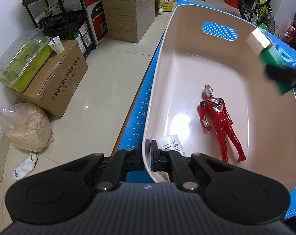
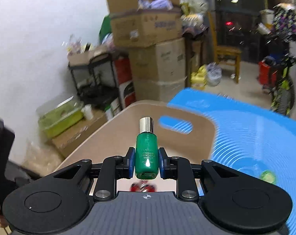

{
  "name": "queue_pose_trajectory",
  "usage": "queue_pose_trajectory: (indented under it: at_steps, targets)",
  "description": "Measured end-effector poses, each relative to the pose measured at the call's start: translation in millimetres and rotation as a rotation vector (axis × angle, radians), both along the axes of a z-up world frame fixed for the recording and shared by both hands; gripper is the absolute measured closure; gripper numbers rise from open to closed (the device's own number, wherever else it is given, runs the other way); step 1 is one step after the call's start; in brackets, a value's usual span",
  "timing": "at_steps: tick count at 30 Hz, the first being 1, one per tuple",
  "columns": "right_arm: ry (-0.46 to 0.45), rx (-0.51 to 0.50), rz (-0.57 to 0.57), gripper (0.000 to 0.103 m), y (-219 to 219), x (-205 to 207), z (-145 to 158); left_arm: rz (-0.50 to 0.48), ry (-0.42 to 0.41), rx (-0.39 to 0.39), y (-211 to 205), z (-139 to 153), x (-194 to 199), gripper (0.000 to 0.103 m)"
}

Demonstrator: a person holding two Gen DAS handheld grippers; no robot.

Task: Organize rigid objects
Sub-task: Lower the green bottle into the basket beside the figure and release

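Observation:
A pink-beige plastic bin (image 1: 196, 62) with a handle slot rests on a blue mat (image 1: 140, 105). My left gripper (image 1: 149, 152) is shut on the bin's near rim, one pad outside the wall and one inside. Inside the bin lie a red and silver toy figure (image 1: 220, 123) and a white labelled bottle (image 1: 171, 144) close to my inner pad. My right gripper (image 2: 146, 161) is shut on a green bottle (image 2: 147, 156) with a silver cap, held above the bin (image 2: 118, 133). In the left wrist view that green bottle (image 1: 271, 58) hangs blurred over the bin's right rim.
Beside the table the tiled floor holds a cardboard box (image 1: 56, 80) with a green lidded container (image 1: 22, 58) and a paper cup, a clear bag of grain (image 1: 24, 127) and a white sock (image 1: 25, 166). Stacked cartons, a black shelf, a wooden chair (image 2: 226, 58) and a bicycle (image 1: 259, 9) stand farther back.

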State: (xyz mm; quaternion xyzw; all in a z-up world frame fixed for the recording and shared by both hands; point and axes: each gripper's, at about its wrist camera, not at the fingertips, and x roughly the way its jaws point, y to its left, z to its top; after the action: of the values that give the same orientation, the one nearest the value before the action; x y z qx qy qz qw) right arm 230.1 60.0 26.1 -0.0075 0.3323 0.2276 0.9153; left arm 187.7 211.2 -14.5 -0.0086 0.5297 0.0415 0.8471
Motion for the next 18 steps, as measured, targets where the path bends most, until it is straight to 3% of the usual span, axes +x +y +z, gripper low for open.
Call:
queue_pose_trajectory:
  at_steps: [7,12,17,18]
  targets:
    - [0.110,-0.121,0.041,0.070,28.1,0.9,-32.0,-0.001,-0.001,0.002,-0.5,-0.7,0.3,0.096]
    - [0.182,-0.166,0.026,0.068,25.7,6.2,-47.0,-0.002,-0.001,0.001,-0.8,-0.7,0.4,0.096]
    - [0.151,-0.121,0.033,0.054,19.0,2.4,-36.5,-0.001,-0.001,0.001,-1.7,-1.1,0.4,0.096]
    - [0.141,-0.106,0.025,0.047,15.1,1.5,-32.4,-0.001,-0.001,0.002,-1.6,-1.1,0.5,0.096]
